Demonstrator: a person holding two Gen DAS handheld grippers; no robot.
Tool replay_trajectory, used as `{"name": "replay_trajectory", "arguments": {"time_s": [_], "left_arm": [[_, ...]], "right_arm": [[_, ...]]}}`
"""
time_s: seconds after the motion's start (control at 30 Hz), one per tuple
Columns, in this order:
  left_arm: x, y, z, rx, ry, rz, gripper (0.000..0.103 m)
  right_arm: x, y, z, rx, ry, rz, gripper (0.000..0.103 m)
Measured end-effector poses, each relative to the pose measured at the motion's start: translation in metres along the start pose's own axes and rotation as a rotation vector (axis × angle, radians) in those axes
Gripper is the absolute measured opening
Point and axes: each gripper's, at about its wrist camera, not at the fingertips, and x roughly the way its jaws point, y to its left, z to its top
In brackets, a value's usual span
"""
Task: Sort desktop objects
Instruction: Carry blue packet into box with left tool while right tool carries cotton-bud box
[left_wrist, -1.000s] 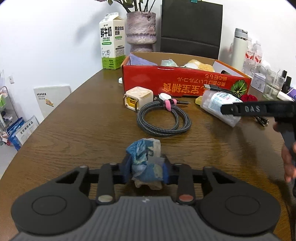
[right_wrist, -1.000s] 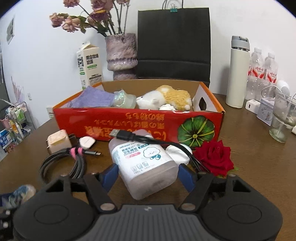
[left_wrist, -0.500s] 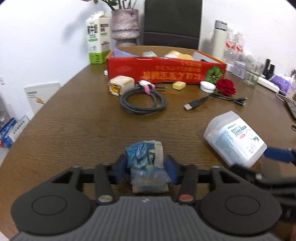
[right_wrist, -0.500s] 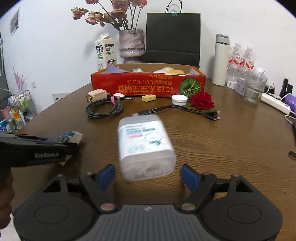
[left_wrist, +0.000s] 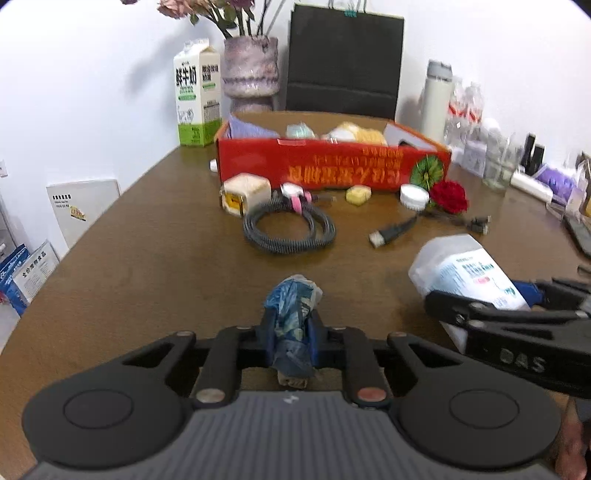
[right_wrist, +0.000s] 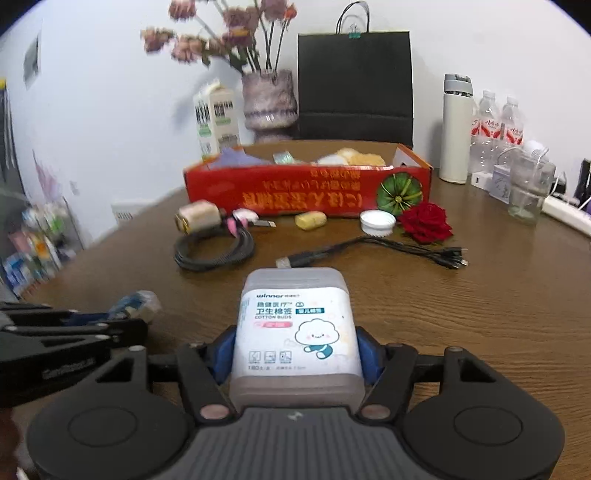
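both tools have pulled back from the red box (right_wrist: 306, 192) at upper centre. the right gripper (right_wrist: 295, 350) is closing on the cotton bud box (right_wrist: 295, 325), the left gripper (left_wrist: 291, 332) on a crumpled blue wrapper (left_wrist: 291, 306), probably plastic; both look ready for sorting.

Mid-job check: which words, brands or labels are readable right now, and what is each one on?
"winner" and "COTTON BUDS": cotton bud box between the right tongs, which are closing.
"DAS": right tongs' arm, seen from the left wrist.
"鲜牛奶": milk carton.
Red box: upside-down yellow print, too blurred.
Left tongs' arm: lettering too blurred.
Crumpled wrapper: nothing legible.
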Motion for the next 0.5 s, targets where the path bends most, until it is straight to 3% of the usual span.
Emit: {"name": "replay_trajectory", "arguments": {"time_s": [0.13,0.3,0.4,0.47,0.5], "left_arm": [[-0.002,0.006,0.030,-0.028,-0.071,-0.009,0.017],[0.019,0.008,0.085,-0.042,-0.143,-0.006,0.017],[0.049,0.013,0.129,-0.078,-0.094,-0.040,0.018],[0.076,0.018,0.157,-0.123,-0.045,-0.110,0.018],[0.090,0.019,0.168,-0.144,-0.012,-0.106,0.018]], "right_arm": [[-0.011,-0.006,0.020,0.017,-0.055,0.006,0.063],[-0.017,-0.022,0.071,0.046,-0.157,0.013,0.063],[-0.004,-0.035,0.117,0.054,-0.214,0.004,0.063],[0.014,-0.045,0.149,0.081,-0.220,0.009,0.064],[0.026,-0.051,0.167,0.098,-0.211,0.022,0.063]]}}
